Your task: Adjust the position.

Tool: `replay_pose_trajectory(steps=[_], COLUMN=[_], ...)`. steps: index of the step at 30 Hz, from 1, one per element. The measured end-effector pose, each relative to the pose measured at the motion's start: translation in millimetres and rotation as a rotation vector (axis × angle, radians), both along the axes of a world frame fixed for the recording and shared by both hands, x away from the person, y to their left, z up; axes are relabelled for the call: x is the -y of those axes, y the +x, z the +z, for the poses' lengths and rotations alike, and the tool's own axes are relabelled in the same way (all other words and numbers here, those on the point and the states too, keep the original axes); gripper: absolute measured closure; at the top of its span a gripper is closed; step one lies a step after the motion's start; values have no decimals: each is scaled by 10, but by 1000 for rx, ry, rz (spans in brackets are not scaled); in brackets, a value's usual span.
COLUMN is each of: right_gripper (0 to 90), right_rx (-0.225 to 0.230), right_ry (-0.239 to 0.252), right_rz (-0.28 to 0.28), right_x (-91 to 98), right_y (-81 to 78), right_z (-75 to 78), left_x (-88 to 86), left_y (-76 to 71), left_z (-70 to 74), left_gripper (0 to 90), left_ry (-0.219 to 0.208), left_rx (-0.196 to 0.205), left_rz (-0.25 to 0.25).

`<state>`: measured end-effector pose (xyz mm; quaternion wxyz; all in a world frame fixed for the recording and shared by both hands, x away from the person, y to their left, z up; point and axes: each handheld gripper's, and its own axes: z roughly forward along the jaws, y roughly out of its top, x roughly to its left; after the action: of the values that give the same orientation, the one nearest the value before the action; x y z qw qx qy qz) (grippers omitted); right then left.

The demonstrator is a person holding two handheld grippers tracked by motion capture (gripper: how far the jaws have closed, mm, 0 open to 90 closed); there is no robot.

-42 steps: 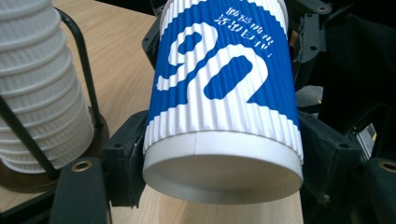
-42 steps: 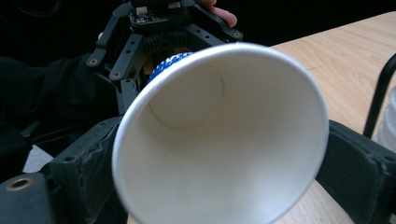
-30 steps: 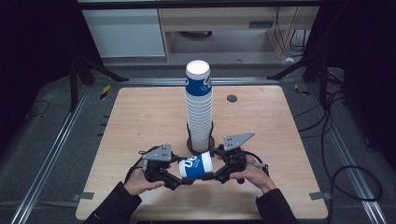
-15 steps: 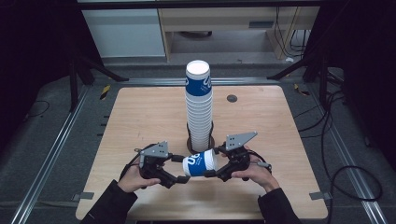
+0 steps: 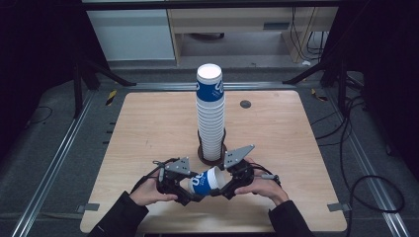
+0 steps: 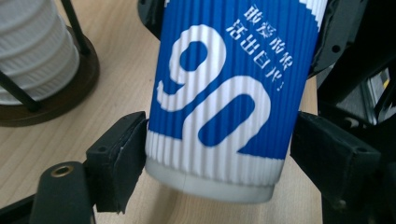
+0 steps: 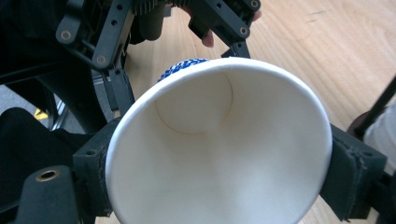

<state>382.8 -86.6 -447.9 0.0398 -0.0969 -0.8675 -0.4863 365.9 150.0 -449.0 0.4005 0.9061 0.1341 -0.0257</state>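
The left gripper [image 5: 190, 190] has just been opening, and its jaws now stand apart around the base of the blue-and-white paper cup [image 5: 206, 180], one pad touching or nearly touching the cup's wall and the other clear of it. The cup lies on its side just above the table [image 5: 148, 128] near its front edge, in front of the tall cup stack [image 5: 211, 116] on its holder. The right gripper [image 5: 223, 183] pinches the mouth end, so the risk is a crushed rim, or a droop out of a one-ended hold.
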Motion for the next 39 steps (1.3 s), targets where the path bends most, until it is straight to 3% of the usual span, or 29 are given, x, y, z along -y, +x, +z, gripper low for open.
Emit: replay_pose_trajectory(steps=[7,12,20,26,32,35,39], right_gripper=[159,143,71,61,61,60,58], right_rx=[1,1,28,39,33,21,8], right_ry=[-4,1,56,132,199,223,242], right_rz=[17,16,-25,-117,-182,-193,-191], right_x=[-33,-27,25,169,293,308,290], right_y=[-13,-13,-1,54,98,105,100], right_z=[-7,-4,47,143,195,207,210], left_x=[13,7,-31,-150,-244,-252,-224], left_y=[-8,-3,31,107,138,130,102], left_z=[-8,-7,-1,31,100,125,144], left_gripper=[250,258,261,261,261,261,261], left_ry=[15,2,-19,-72,-173,-221,-254], left_rx=[15,21,17,22,63,82,100], left_rz=[-12,-19,10,72,149,177,196])
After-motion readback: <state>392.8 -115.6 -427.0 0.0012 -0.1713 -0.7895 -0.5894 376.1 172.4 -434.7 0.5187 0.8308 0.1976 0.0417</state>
